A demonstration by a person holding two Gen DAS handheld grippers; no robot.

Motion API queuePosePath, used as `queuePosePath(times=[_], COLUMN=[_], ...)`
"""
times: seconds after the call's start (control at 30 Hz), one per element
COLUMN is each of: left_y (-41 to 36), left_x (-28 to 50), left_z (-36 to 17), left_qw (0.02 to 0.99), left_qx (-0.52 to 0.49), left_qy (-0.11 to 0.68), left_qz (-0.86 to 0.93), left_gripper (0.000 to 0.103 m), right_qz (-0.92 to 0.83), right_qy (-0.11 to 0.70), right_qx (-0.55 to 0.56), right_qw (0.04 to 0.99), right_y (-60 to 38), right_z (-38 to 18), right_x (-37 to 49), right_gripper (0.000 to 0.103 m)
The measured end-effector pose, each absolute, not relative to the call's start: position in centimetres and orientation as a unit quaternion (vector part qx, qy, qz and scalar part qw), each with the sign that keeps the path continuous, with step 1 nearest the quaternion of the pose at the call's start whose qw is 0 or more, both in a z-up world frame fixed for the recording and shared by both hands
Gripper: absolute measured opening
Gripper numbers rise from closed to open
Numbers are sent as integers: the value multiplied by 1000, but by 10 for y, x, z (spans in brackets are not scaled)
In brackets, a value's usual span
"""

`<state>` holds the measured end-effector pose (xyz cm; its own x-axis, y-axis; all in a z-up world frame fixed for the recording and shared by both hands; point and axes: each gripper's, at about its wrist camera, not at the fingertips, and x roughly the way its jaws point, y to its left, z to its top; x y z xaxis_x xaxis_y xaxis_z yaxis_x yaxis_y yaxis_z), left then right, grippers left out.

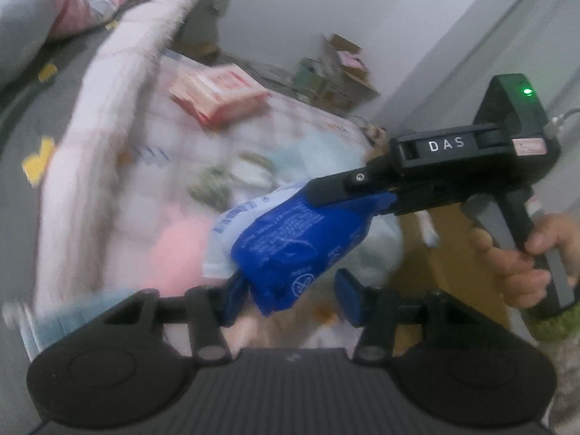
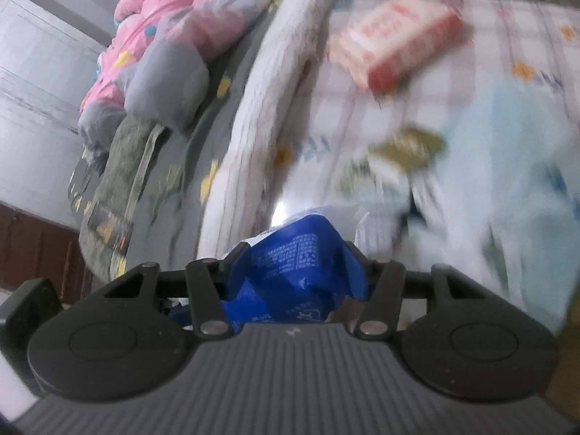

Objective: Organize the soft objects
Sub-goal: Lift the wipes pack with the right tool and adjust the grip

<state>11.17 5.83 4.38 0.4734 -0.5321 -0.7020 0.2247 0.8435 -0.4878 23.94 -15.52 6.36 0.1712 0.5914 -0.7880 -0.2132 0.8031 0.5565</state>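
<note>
Bedding fills the background: a checked quilt [image 2: 417, 116] spread over the bed, blurred in both views. Above it hangs the blue plastic pack [image 1: 301, 243], a soft crinkled packet with white print, carried clear of the quilt between both tools. The right hand-held gripper [image 2: 295, 272] pinches one end of it; its jaws press into the plastic on either side, with the pack bulging forward out of them. From the left wrist view that same tool reaches in from the right, gripped by the person's hand [image 1: 525, 257], and the pack's long axis runs down and leftward from it toward the left hand-held gripper [image 1: 290, 293]. There the pack's lower end sits against the left blue pad, while the right pad stands apart from it, so the left jaws look spread rather than clamped. The right hand, I judge, bears the load. Farther ahead of both tools lies a pink-and-red packet [image 2: 395, 41] on the quilt, and beyond the quilt's left edge a pink padded jacket [image 2: 192, 11].
</note>
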Motion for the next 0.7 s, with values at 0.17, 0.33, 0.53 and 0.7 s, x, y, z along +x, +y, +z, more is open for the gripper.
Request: queuePosePath(times=[0.17, 0.33, 0.53, 0.7], left_y=[49, 60, 86, 102], left_x=[69, 61, 70, 78], left_z=[21, -10, -31, -32], left_qw=[804, 783, 779, 788], left_qx=[-190, -233, -275, -281], left_qy=[497, 516, 516, 505], left_qz=[-265, -258, -224, -211], left_gripper=[53, 53, 53, 54], right_qz=[248, 228, 222, 232], right_qy=[623, 650, 670, 667], right_qx=[180, 188, 198, 201], right_qw=[720, 700, 681, 679], right_y=[-181, -188, -171, -151], right_z=[52, 35, 21, 25], right_x=[186, 162, 175, 191], right_gripper=[55, 55, 56, 56])
